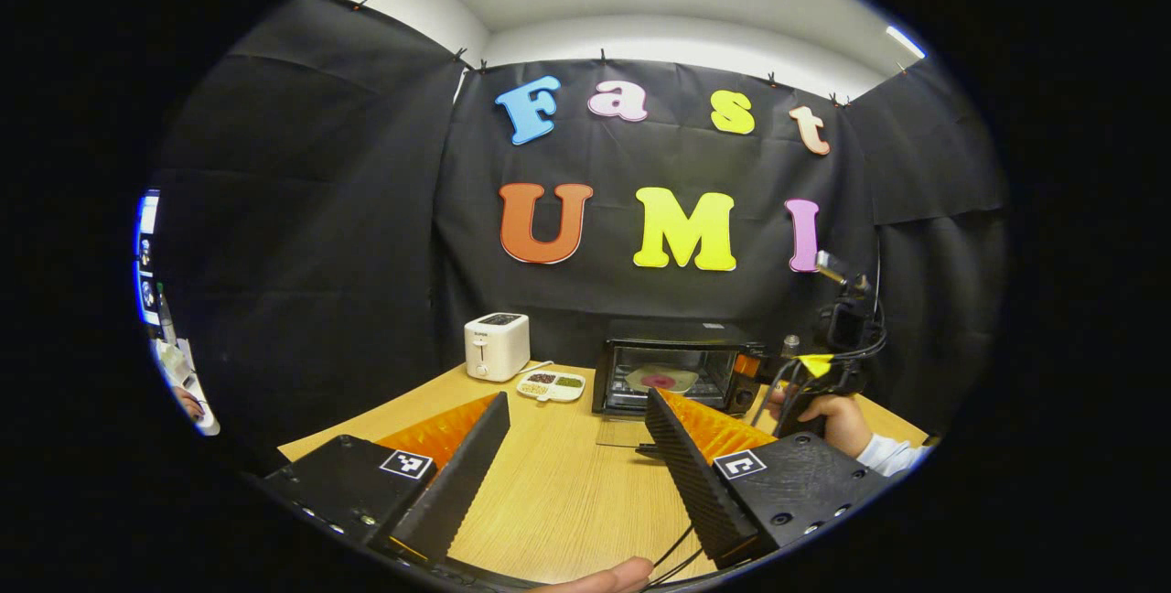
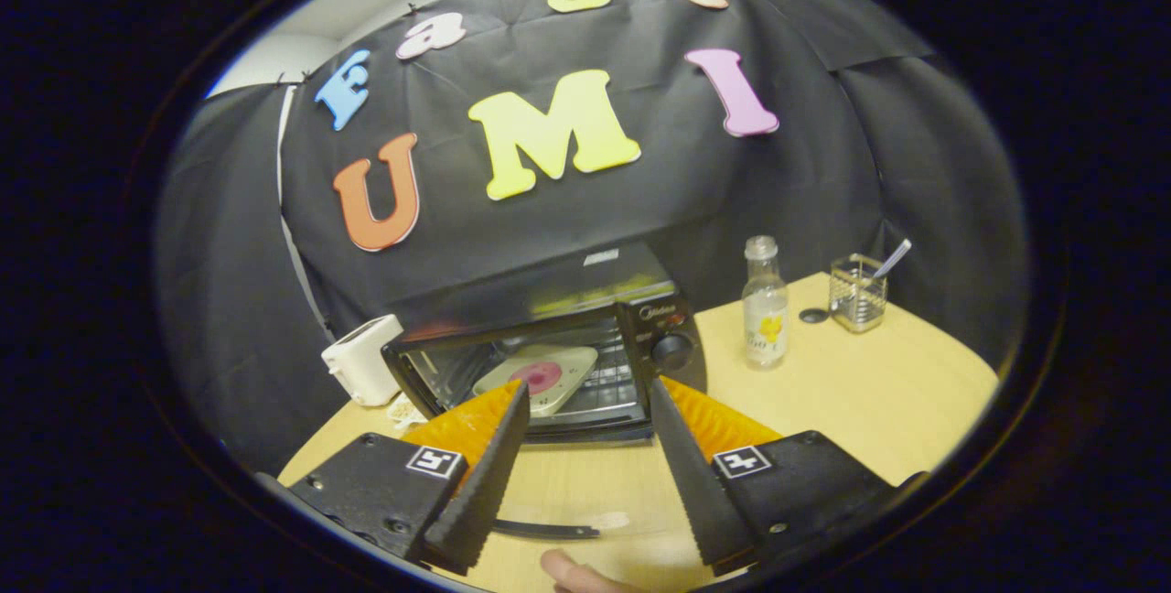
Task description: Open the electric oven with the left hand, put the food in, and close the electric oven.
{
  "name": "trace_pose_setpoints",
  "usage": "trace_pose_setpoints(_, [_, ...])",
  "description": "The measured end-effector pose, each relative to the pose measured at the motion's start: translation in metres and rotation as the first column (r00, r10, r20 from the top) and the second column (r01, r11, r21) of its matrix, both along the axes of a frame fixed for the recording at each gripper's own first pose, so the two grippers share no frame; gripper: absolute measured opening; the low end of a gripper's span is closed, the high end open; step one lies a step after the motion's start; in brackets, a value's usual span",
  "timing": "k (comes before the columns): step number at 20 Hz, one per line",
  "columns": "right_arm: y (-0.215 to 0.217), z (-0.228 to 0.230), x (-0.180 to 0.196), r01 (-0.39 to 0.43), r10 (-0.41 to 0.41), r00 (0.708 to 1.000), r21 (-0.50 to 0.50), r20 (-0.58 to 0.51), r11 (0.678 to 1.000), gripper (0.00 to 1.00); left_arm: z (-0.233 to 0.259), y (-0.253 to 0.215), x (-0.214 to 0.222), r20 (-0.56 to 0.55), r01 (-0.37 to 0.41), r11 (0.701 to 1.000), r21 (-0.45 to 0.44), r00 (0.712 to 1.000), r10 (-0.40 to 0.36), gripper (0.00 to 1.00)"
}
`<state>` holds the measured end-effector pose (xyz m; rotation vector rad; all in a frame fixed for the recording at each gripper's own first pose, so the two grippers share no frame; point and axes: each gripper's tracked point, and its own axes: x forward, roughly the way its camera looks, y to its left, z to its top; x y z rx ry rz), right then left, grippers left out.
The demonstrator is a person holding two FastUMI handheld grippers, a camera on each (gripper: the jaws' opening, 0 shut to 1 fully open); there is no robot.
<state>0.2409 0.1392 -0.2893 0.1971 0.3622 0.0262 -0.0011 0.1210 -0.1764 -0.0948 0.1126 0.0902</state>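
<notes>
- The black electric oven (image 2: 549, 346) stands at the back of the pale wooden worktop (image 2: 823, 392) with its glass door (image 2: 585, 506) dropped flat in front of it.
- Inside, on the rack, lies the food: a cream plate with a pink centre (image 2: 540, 376).
- So loading looks done, and closing the door is the step in hand.
- The left gripper (image 1: 576, 460) is well back from the oven, jaws wide apart, holding nothing.
- The right gripper (image 2: 581, 474) hovers just before the open door, likewise spread and empty.
- Next move: bring a gripper under the door's front edge and swing it up until it shuts.
- Also on the worktop: a white toaster (image 1: 497, 346), a divided white snack dish (image 1: 551, 384), a clear glass bottle (image 2: 765, 305) and a wire mesh holder (image 2: 858, 293).
- Black cloth walls the booth.
</notes>
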Motion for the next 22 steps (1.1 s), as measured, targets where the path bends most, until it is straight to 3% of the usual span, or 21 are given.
trace_pose_setpoints(1, [-0.009,0.016,-0.008,-0.003,0.004,0.999,-0.021,0.033,1.0,0.95,-0.003,-0.003,0.003,-0.008,0.001,1.0,0.004,1.0,-0.001,0.95])
trace_pose_setpoints(4, [-0.035,0.062,-0.03,-0.016,0.024,0.994,-0.071,0.106,0.997,1.0,-0.015,-0.018,0.016,-0.032,0.014,1.0,0.002,0.999,-0.014,0.95])
trace_pose_setpoints(6, [-0.053,0.09,-0.046,-0.018,0.031,0.988,-0.087,0.15,0.996,0.96,-0.025,-0.034,0.028,-0.061,0.045,0.999,-0.008,0.997,-0.045,0.95])
trace_pose_setpoints(7, [-0.067,0.101,-0.052,-0.004,0.021,0.986,-0.1,0.168,0.995,1.0,-0.03,-0.043,0.033,-0.081,0.06,0.998,-0.014,0.995,-0.061,0.95])
trace_pose_setpoints(10, [-0.106,0.133,-0.063,0.046,-0.019,0.974,-0.119,0.224,0.992,0.96,-0.039,-0.063,0.05,-0.107,0.087,0.996,-0.023,0.99,-0.089,0.96])
trace_pose_setpoints(11, [-0.119,0.142,-0.069,0.064,-0.032,0.972,-0.128,0.234,0.99,1.0,-0.044,-0.071,0.056,-0.116,0.096,0.995,-0.022,0.988,-0.098,0.96])
trace_pose_setpoints(14, [-0.152,0.174,-0.08,0.09,-0.048,0.962,-0.144,0.267,0.986,0.96,-0.064,-0.092,0.078,-0.155,0.123,0.992,-0.018,0.98,-0.124,0.96])
trace_pose_setpoints(15, [-0.162,0.182,-0.082,0.101,-0.058,0.959,-0.144,0.276,0.984,1.0,-0.072,-0.1,0.084,-0.175,0.132,0.991,-0.021,0.976,-0.133,0.96])
trace_pose_setpoints(16, [-0.172,0.189,-0.084,0.114,-0.069,0.956,-0.147,0.285,0.982,0.96,-0.083,-0.108,0.092,-0.198,0.143,0.989,-0.025,0.969,-0.145,0.96])
trace_pose_setpoints(19, [-0.195,0.199,-0.088,0.134,-0.082,0.954,-0.167,0.288,0.977,0.96,-0.116,-0.129,0.11,-0.28,0.173,0.984,-0.042,0.943,-0.178,0.96])
trace_pose_setpoints(20, [-0.199,0.204,-0.09,0.133,-0.081,0.953,-0.166,0.292,0.977,1.0,-0.126,-0.136,0.115,-0.303,0.184,0.982,-0.048,0.934,-0.19,0.96])
trace_pose_setpoints(22, [-0.21,0.209,-0.092,0.138,-0.081,0.949,-0.173,0.304,0.975,0.96,-0.146,-0.145,0.125,-0.351,0.199,0.979,-0.045,0.914,-0.202,0.96])
